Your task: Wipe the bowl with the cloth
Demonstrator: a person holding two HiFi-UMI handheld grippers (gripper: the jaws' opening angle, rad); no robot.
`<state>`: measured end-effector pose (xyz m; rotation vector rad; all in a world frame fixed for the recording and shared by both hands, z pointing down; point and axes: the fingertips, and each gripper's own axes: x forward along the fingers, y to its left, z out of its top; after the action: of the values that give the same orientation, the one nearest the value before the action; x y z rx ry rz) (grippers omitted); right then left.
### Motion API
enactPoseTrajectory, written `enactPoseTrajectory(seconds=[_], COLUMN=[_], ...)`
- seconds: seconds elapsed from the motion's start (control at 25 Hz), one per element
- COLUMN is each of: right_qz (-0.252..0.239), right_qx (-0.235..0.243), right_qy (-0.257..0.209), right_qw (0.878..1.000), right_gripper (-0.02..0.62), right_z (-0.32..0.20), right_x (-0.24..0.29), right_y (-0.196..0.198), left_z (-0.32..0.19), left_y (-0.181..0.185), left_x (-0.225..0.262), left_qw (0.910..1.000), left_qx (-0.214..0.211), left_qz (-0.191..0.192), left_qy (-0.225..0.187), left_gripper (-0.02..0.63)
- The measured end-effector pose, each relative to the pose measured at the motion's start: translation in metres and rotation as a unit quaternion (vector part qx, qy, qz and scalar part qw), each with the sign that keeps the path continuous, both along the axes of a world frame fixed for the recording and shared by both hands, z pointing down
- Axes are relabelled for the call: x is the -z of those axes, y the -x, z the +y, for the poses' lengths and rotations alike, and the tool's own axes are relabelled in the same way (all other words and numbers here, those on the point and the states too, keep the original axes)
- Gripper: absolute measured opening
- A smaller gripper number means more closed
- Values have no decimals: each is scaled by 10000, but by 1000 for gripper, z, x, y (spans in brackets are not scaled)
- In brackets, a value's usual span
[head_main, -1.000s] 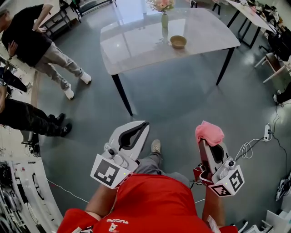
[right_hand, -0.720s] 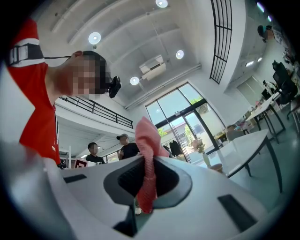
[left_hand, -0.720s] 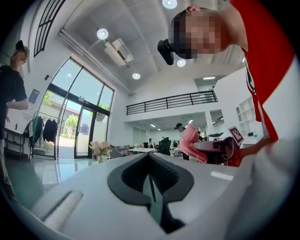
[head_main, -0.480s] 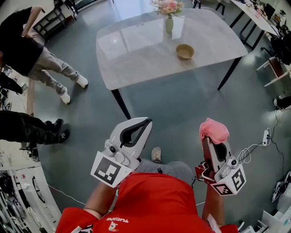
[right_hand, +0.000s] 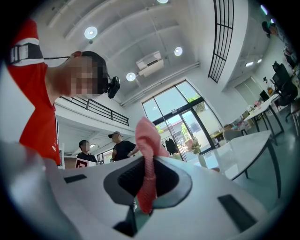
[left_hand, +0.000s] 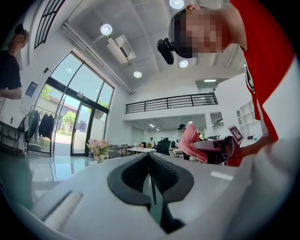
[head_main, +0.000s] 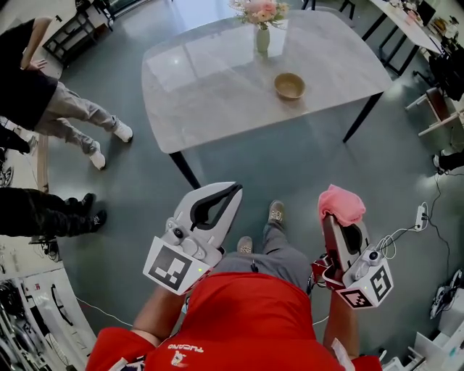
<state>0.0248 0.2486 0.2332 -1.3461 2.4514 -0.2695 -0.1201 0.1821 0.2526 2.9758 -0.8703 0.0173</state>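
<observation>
We look down from the head view and see the left gripper (head_main: 230,192) held out over the grey floor, with its jaws pressed together and nothing between them. Its own view confirms it: the dark pads meet along one thin line, empty. On the other side we have the right gripper (head_main: 338,229), and there is the pink cloth (head_main: 341,205), bunched up over its tip. In the right gripper view we see the jaws clamped on a fold of that cloth, with the rest of it rising above them in a loose peak.

Now to the bowl (head_main: 289,85). It is a small tan one, sitting upright on the pale table (head_main: 210,80), toward the table's right half. It is well apart from both grippers, with open floor in between. Just behind the bowl we spot a vase (head_main: 262,38) of pink flowers (head_main: 259,10), near the bowl but not touching it.

Below the grippers we see a red shirt (head_main: 239,319) filling the bottom of the frame, with one shoe (head_main: 275,211) on the floor between the two grippers. Off at the left edge, we catch bystanders (head_main: 72,119) standing clear of the table.
</observation>
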Motion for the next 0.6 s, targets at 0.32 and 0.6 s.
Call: enactPoseTrajectory(seconds=[0.32, 0.6], right_qz=[63, 94], right_qx=[198, 377], right_qy=[-165, -203], right_qw=[9996, 9990], right_gripper=[23, 23], right_z=[-71, -125], right_x=[4, 6], right_y=[-29, -60], left_z=[-63, -108], left_y=[-27, -58], left_x=[6, 5], left_qw=[9993, 9991], left_qx=[197, 339], left_qz=[41, -42], left_qy=[-314, -239], left_gripper=[5, 5])
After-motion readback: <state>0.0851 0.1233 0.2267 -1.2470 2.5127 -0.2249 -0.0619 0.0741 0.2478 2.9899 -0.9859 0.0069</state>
